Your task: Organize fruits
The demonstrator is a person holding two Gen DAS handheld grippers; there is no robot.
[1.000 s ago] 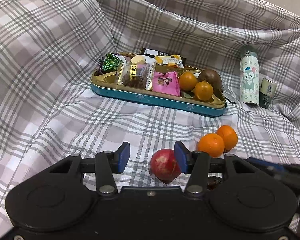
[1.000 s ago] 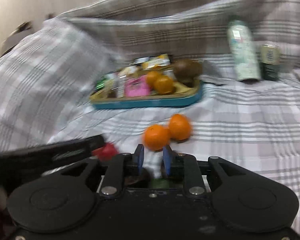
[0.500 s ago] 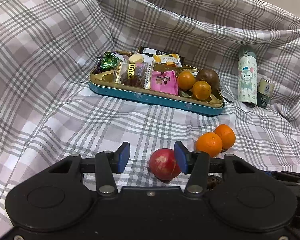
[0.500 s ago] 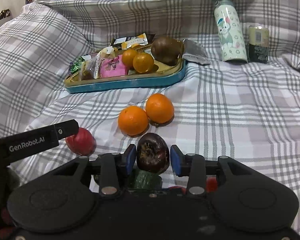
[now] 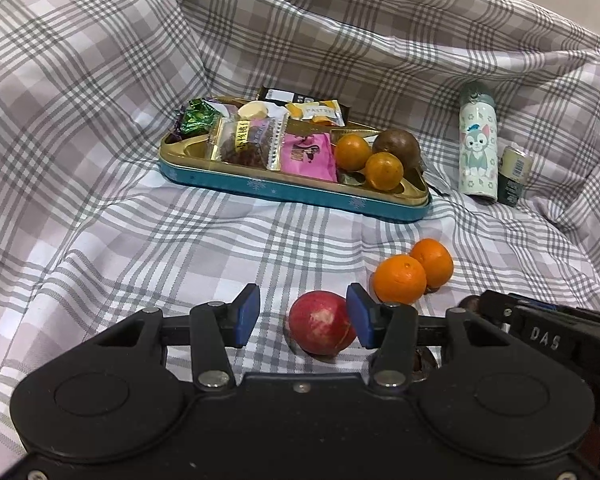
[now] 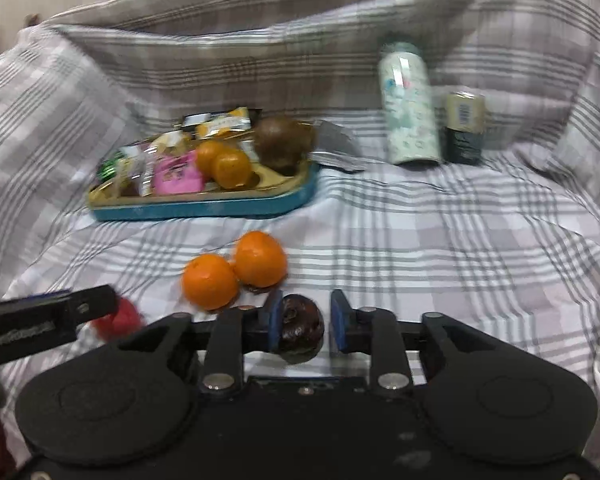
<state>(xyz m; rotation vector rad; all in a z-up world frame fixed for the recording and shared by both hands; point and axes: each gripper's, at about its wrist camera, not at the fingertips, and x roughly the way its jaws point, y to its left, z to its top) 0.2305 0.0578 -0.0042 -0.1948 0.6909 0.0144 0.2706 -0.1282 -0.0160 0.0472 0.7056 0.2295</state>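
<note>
- Red apple (image 5: 320, 328): on the plaid cloth (image 5: 100, 200), between the blue pads of the left gripper (image 5: 303, 320); right pad against the fruit, left pad well clear of it; jaws spread wide.
- Dark, wrinkled round fruit (image 6: 302, 328): between the pads of the right gripper (image 6: 305, 326); left pad touching or nearly touching, a gap showing at the right pad; jaws at middling width, not clamped. View blurred.
- Two loose oranges (image 5: 399, 279) (image 5: 432, 263): touching each other on the cloth, just beyond the apple and to its right, between the grippers and the tray.
- Teal tin tray with gold inside (image 5: 300, 192): farther back on the cloth. Right end holding two small oranges (image 5: 353, 153) (image 5: 384, 171) and a brown round fruit (image 5: 396, 146); left and middle holding wrapped snacks, among them a pink packet (image 5: 308, 156), a clear packet with dark contents (image 5: 246, 148) and a green foil sweet (image 5: 196, 120).
- Pale cartoon-printed bottle (image 5: 478, 152): upright to the right of the tray, with a small dark can (image 5: 514, 176) just beside it.
- Silvery wrapper (image 6: 336, 146): on the cloth just past the tray's right end.
</note>
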